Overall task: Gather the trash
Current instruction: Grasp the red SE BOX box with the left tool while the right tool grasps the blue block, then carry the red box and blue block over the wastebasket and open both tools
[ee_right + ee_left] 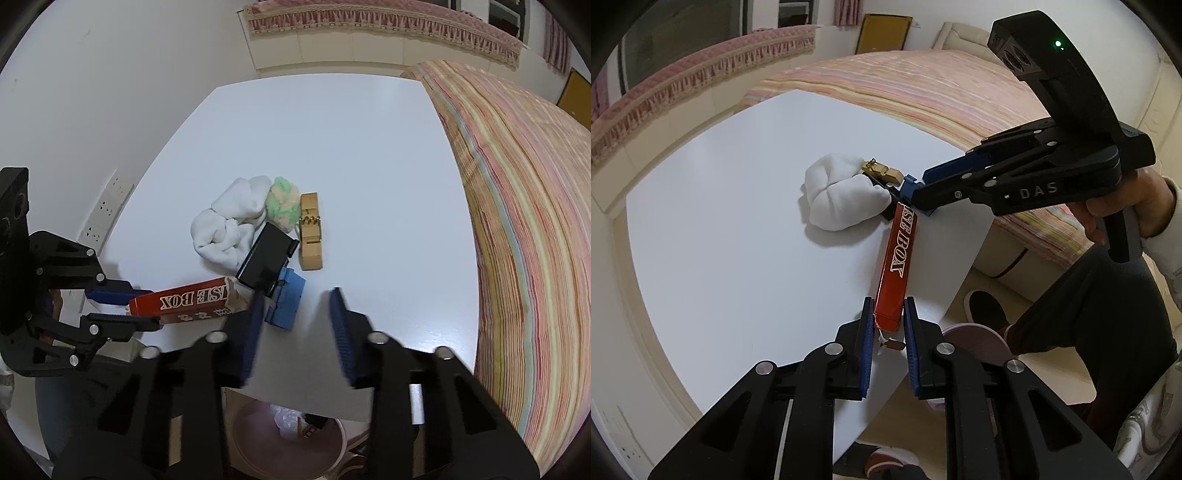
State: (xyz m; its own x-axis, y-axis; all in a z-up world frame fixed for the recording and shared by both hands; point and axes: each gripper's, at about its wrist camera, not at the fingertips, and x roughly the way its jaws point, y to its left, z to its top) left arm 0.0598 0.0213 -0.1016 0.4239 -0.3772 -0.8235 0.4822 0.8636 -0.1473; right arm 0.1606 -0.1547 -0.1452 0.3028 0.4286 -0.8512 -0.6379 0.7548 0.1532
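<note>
A red carton (895, 258) printed "BOX" lies along the white table's (738, 240) right edge. My left gripper (888, 314) is shut on its near end, and the right wrist view shows the same left gripper (147, 308) clamping the carton (184, 301). My right gripper (297, 314) is open over bare table, its left finger against a small blue block (286, 304) and a black case (266, 258). Beyond these lie white socks (229, 229), a green and cream fluffy ball (284, 206) and a wooden clothespin (312, 232). The right gripper (916, 192) reaches in from the right.
A pink bin (251, 435) holding crumpled plastic stands on the floor under the table's near edge. A bed with a striped cover (517, 221) runs along the right side. A socket strip (107, 210) is on the wall. A person's leg (1089, 314) and slipper (982, 306) are beside the table.
</note>
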